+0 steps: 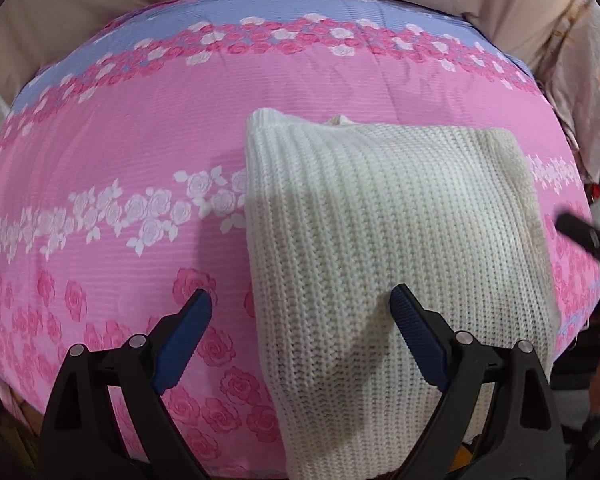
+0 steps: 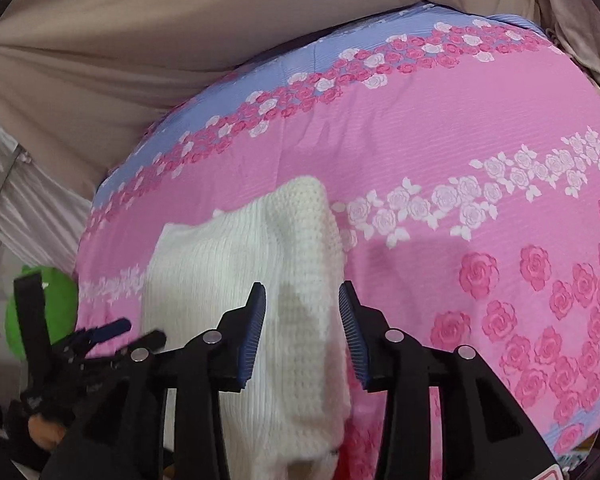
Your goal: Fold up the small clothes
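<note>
A cream knitted garment [image 1: 384, 216] lies folded into a thick rectangle on a pink rose-print bedcover [image 1: 140, 128]. My left gripper [image 1: 302, 300] is open and empty, hovering over the garment's near left edge. In the right wrist view the same garment [image 2: 260, 264] lies left of centre. My right gripper [image 2: 302, 300] is open and empty, its jaws standing either side of the garment's folded right edge. The left gripper [image 2: 112, 332] shows blurred at the lower left there. The right gripper's fingertip [image 1: 580, 230] shows at the right edge of the left wrist view.
Beige cloth [image 2: 140, 40] hangs behind the bed. A green object [image 2: 56, 312] sits beyond the bed's left side. Patterned fabric [image 1: 588, 60] lies at the far right. The bedcover [image 2: 460, 160] spreads wide to the right of the garment.
</note>
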Motion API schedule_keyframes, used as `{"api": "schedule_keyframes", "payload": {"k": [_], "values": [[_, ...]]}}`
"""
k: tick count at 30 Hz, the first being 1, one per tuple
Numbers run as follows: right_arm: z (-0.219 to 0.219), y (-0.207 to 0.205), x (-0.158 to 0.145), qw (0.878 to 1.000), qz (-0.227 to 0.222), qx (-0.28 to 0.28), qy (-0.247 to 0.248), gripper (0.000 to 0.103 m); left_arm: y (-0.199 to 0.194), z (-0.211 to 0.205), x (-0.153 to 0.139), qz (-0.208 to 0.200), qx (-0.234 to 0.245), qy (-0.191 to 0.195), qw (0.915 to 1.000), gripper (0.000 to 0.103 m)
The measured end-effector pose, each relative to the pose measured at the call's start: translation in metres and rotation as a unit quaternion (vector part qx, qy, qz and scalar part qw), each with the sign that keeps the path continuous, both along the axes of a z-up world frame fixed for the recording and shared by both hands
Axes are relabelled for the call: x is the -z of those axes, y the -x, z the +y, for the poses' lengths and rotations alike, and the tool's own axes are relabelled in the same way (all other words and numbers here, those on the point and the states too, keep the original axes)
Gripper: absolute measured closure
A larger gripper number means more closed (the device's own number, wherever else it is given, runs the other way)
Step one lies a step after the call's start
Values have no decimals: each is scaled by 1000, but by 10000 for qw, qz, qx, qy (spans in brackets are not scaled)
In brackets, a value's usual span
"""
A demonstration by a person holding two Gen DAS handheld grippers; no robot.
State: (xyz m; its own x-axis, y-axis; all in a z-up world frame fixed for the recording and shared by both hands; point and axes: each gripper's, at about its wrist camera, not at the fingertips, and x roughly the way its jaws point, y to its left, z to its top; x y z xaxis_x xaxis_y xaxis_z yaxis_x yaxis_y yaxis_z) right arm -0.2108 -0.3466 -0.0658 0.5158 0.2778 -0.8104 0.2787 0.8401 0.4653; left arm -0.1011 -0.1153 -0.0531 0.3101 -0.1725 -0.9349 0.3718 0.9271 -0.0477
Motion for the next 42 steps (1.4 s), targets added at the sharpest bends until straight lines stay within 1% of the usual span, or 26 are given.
{"api": "schedule_keyframes", "payload": {"k": [3,5,7,10,12,14,15,16,17,18,20,21,22,24,25,26,27,29,31,33,35,37,38,39,41,42], "values": [[9,28,-1,9986,256,-385,-242,57,9,8,-5,116,-384,124,9991,15],[14,47,3,9973,497,-454,-279,57,21,17,-8,270,-522,291,9978,15],[23,63,7,9965,605,-428,-399,54,33,22,-8,404,-408,389,9976,15],[37,76,14,9964,622,-146,-565,50,47,31,0,546,-11,341,9979,15],[49,78,17,9973,526,127,-506,50,50,37,12,737,151,168,9970,15],[59,75,24,9972,462,459,-364,50,49,43,20,1034,218,369,9937,15],[62,73,27,9969,485,530,-307,52,48,46,25,1204,261,583,9907,21],[65,70,29,9967,536,523,-300,61,47,47,29,1326,315,700,9882,44],[67,68,26,9969,532,473,-322,93,47,47,33,1468,383,789,9853,58],[67,70,16,9974,417,492,-308,92,48,48,36,1617,398,912,9818,75],[65,78,-7,9985,57,534,-142,93,50,50,34,1519,381,929,9833,77],[64,82,-13,9985,-14,549,-43,93,53,48,34,1451,447,837,9849,78],[61,83,-9,9986,8,528,-20,94,54,47,36,1392,462,733,9865,79],[56,82,37,9955,704,506,386,94,56,42,42,1319,515,567,9883,79],[54,82,57,9937,943,461,387,94,56,38,46,1314,521,486,9888,79],[49,87,72,9948,824,580,119,94,55,36,48,1283,514,440,9894,78],[43,89,73,9942,795,715,-93,94,54,35,49,1266,483,418,9899,78],[37,88,65,9924,878,820,-275,92,54,34,48,1261,432,406,9902,77],[36,89,51,9922,969,778,-125,85,59,34,35,1165,481,441,9910,76],[34,93,27,9924,887,848,13,73,66,36,11,974,471,611,9923,77],[33,94,-3,9942,565,877,273,73,66,37,-14,688,454,863,9929,76],[37,84,-29,9960,224,712,490,73,61,33,-33,400,425,950,9938,73],[42,72,-37,9968,131,534,579,79,56,28,-38,316,420,991,9937,72],[48,57,-41,9969,77,320,708,86,49,21,-38,243,407,953,9943,72],[59,29,-29,9931,243,-45,1143,89,35,5,-28,180,373,739,9964,72],[63,14,-14,9901,445,-184,1320,89,26,-2,-20,219,363,608,9972,72]]}}
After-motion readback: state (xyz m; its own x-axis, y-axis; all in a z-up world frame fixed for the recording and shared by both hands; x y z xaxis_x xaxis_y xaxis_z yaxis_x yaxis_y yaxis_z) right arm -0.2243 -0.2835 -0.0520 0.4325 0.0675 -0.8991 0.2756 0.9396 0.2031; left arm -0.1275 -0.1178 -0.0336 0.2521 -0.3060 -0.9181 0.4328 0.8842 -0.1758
